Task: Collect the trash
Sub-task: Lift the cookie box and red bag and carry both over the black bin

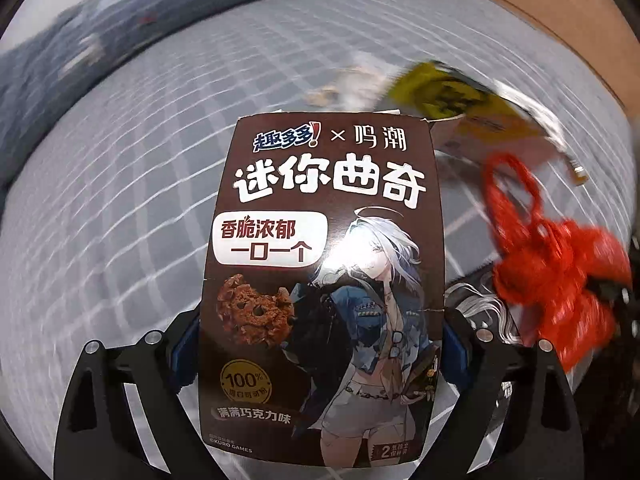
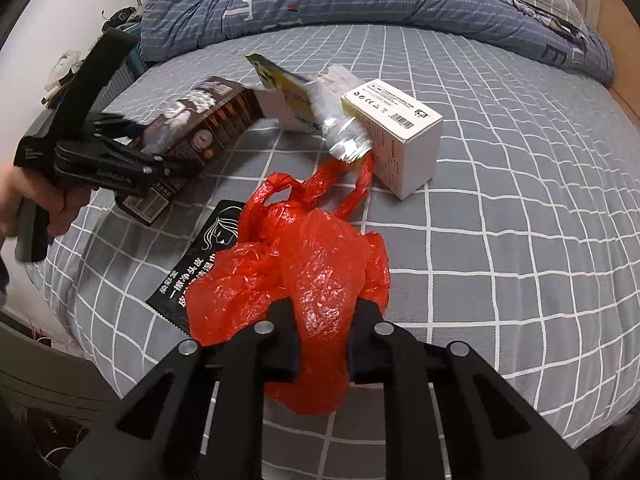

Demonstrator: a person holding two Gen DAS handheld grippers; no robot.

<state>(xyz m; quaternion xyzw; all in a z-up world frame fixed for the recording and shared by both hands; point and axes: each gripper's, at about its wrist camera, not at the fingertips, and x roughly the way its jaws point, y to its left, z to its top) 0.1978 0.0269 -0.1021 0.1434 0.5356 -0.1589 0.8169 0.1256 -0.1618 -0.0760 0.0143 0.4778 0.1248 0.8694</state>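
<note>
The red plastic bag (image 2: 304,264) lies crumpled on the bed (image 2: 520,260), its handles trailing away toward the white carton (image 2: 400,140). Its near end is pinched between the narrowed jaws of the right gripper (image 2: 324,344), so the bag is taken to be the collecting sack.

The brown cookie box (image 1: 320,272) is seen between the widely spread jaws of the left gripper (image 1: 320,344). In the left wrist view the blue pads stand at the box's two long edges; in the right wrist view the box (image 2: 192,128) looks lifted at one end, so it is judged to be gripped across its width, though firm pressure cannot be confirmed. The box's long axis runs straight out along the gripper's pointing line.

The relation that matters: from the left gripper, the bag (image 1: 556,264) lies to the right and a little ahead, quite near. Its mouth is not open, and which end is the mouth cannot be told. The box would probably need to be swung rightward, end first, toward the bag once the opening is found.

Around these, a black sachet (image 2: 200,264) is partly covered by the bag, and a yellow packet (image 2: 280,84) and a silver foil wrapper (image 2: 344,136) rest against the white carton. A folded blue quilt (image 2: 360,4) lies at the far side of the bed.
</note>
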